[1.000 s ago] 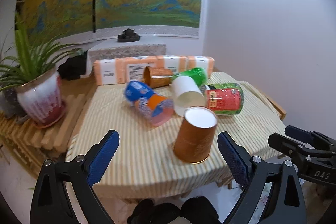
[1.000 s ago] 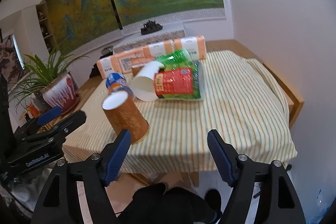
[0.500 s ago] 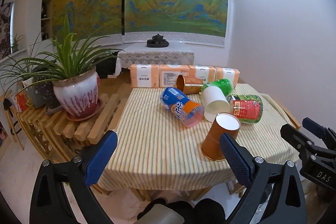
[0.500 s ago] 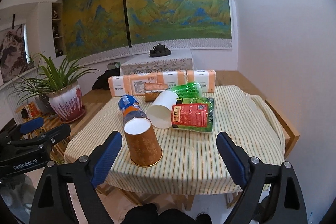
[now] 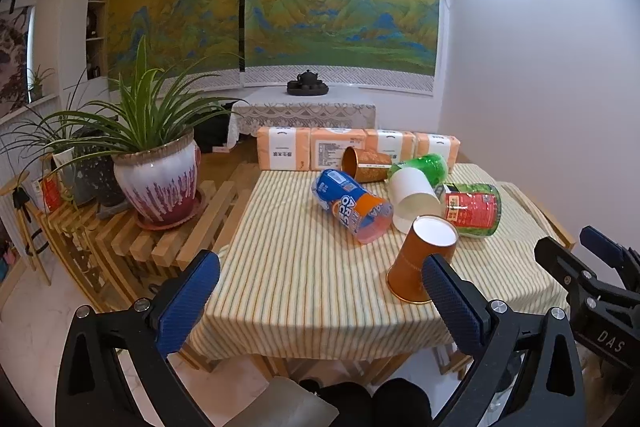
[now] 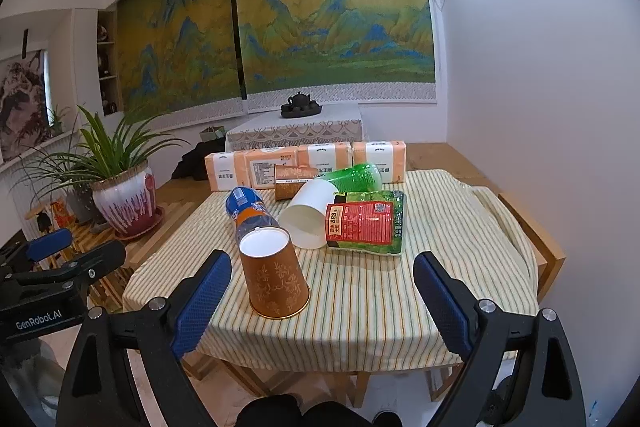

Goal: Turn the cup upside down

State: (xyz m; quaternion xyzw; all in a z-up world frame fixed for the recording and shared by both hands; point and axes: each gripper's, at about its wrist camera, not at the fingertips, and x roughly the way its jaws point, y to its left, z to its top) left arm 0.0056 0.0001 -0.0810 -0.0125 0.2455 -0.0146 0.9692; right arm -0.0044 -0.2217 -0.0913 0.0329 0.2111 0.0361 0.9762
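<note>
An orange-brown paper cup point(image 5: 422, 261) stands upside down, white base up, near the front edge of the striped tablecloth point(image 5: 300, 267); it also shows in the right wrist view point(image 6: 274, 273). My left gripper point(image 5: 320, 295) is open and empty, held back off the table's front edge, its right finger in front of the cup's lower side. My right gripper point(image 6: 320, 301) is open and empty, also back from the table edge. Each gripper shows at the edge of the other's view.
Behind the cup lie a blue-orange cup point(image 5: 352, 207), a white cup point(image 5: 412, 199), a red-green noodle tub point(image 5: 474, 209), a green cup point(image 5: 424, 165) and a second brown cup point(image 5: 366, 163). Orange packs point(image 5: 356, 147) line the back. A potted plant point(image 5: 158, 183) stands left on slats.
Both grippers have pulled back and up from the table; the scene looks farther away. The upside-down cup has stayed in place.
</note>
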